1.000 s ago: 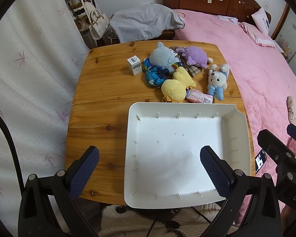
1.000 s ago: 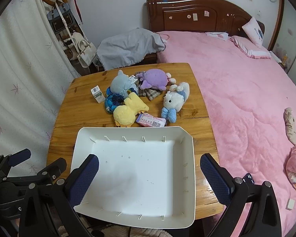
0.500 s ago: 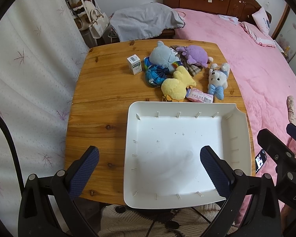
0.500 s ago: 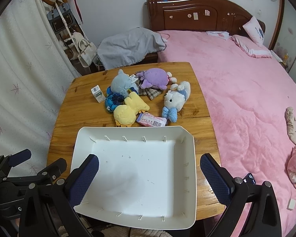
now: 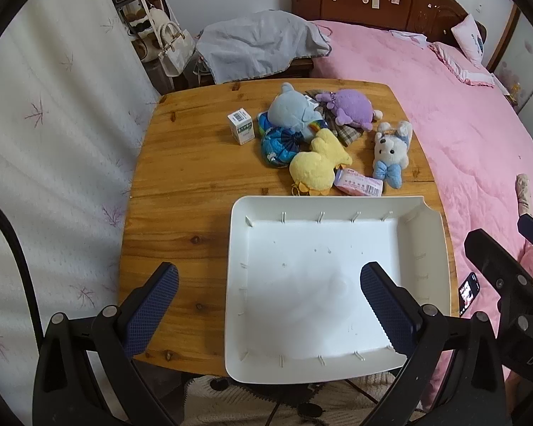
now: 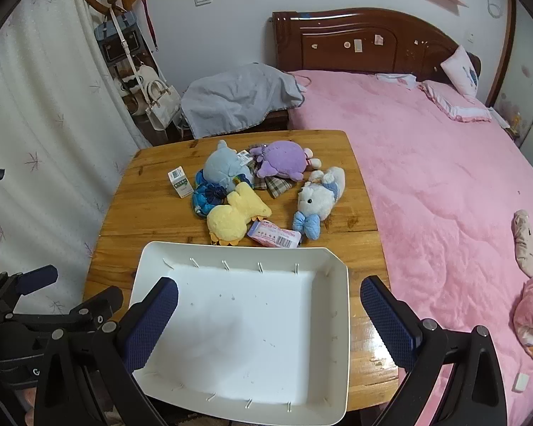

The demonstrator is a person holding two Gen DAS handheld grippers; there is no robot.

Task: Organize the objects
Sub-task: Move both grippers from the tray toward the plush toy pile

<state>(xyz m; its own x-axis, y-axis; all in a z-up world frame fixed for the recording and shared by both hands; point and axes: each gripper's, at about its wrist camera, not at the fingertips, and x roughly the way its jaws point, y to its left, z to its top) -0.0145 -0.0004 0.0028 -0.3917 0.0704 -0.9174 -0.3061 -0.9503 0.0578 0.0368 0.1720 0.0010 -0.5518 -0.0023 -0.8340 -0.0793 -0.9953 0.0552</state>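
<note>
An empty white tray lies at the near end of a wooden table. Beyond it sits a cluster of toys: a yellow duck plush, a white bear with a blue bow, a light-blue plush, a purple plush, a blue pouch, a pink packet and a small white-green box. My left gripper and right gripper hover open above the tray's near side, holding nothing.
A pink bed runs along the table's right side, with a grey cloth beyond the far edge. White curtains hang on the left, and bags hang from a rack. A phone shows by the right gripper's body.
Both views have shifted slightly; the toys and tray sit a little lower in frame. Nothing on the table has moved and both grippers stay open.
</note>
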